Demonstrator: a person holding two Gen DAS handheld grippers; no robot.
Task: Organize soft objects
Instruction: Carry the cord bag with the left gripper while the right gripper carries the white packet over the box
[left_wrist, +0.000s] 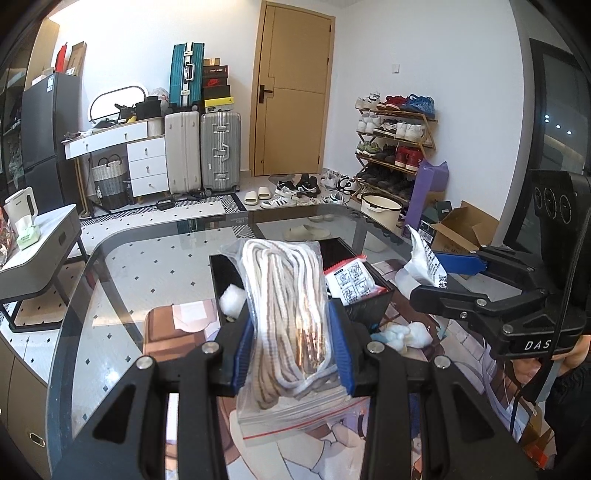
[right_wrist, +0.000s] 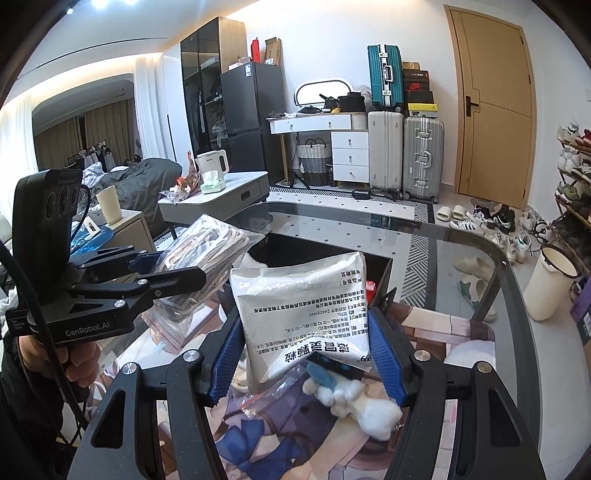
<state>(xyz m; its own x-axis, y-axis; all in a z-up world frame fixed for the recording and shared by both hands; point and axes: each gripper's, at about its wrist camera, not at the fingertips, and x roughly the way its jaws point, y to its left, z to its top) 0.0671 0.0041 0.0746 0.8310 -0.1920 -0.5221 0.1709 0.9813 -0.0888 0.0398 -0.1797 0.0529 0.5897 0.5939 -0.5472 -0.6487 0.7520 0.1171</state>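
Observation:
My left gripper (left_wrist: 293, 354) is shut on a clear zip bag of coiled beige and white rope (left_wrist: 288, 317), lifted over the glass table (left_wrist: 122, 280). The same rope bag (right_wrist: 201, 266) shows at the left of the right wrist view. My right gripper (right_wrist: 306, 354) is shut on a silver printed sachet (right_wrist: 303, 314), held upright; the same sachet (left_wrist: 428, 260) shows in the right gripper (left_wrist: 439, 273) at the right of the left wrist view. Behind both stands a black open box (left_wrist: 365, 302) with a red and white packet (left_wrist: 351, 280) and a cotton ball (left_wrist: 231, 299) inside.
White fluffy cotton pieces (right_wrist: 364, 402) and a blue fluffy bit (left_wrist: 402, 334) lie on the printed mat (right_wrist: 258, 443) under the grippers. A person's hand (right_wrist: 55, 358) grips the left tool. A side table with a kettle (right_wrist: 212, 160) stands beyond the glass table's left edge.

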